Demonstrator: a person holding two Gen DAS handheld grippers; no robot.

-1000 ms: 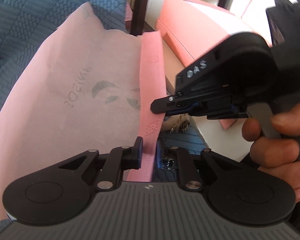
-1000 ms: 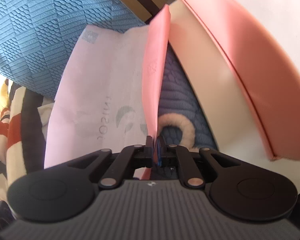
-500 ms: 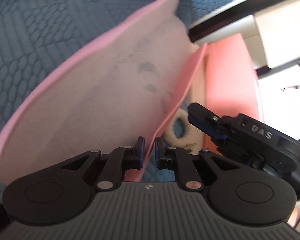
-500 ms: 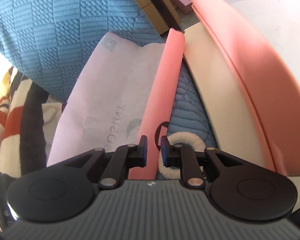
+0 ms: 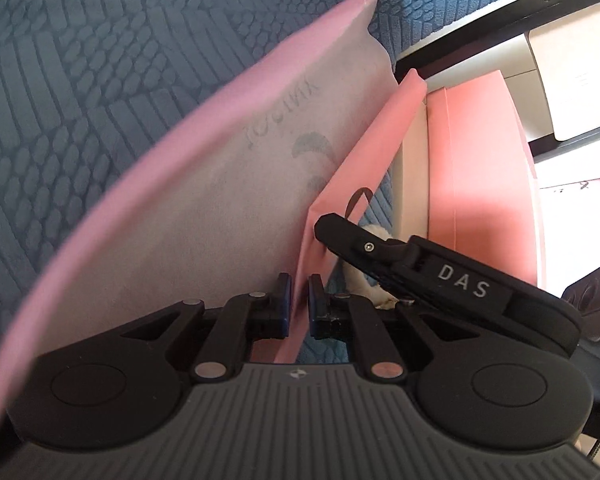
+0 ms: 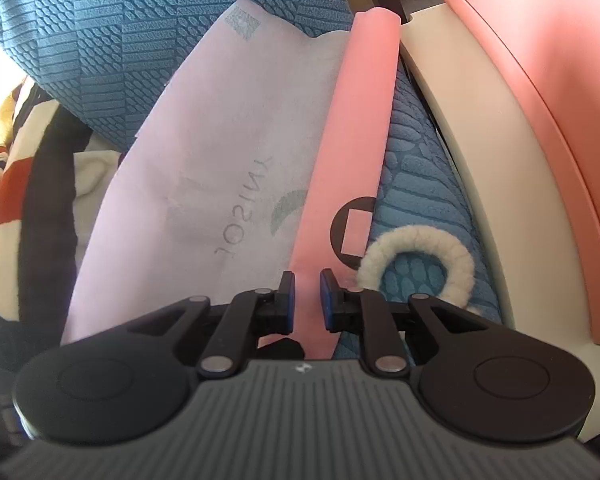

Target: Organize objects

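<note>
Left gripper [image 5: 299,300] has its jaws apart by a narrow gap, straddling the pink folded edge of the pink bag [image 5: 228,184]; pads look just off the flap, contact hard to confirm. Right gripper [image 6: 307,300] is likewise parted, jaws either side of the same pink strip [image 6: 352,152], nothing clamped. In the left view the right gripper's black finger [image 5: 340,232], body marked DAS, sits against the flap just above the left jaws. The bag lies open on a blue textured blanket [image 6: 100,40], pale lining up with mirrored lettering and a leaf logo. A white fuzzy ring [image 6: 416,256] rests on the blanket just right of the flap. A pink box [image 6: 540,80] with a cream side stands further right. A striped red, black and white fabric [image 6: 4,184] lies far left.
</note>
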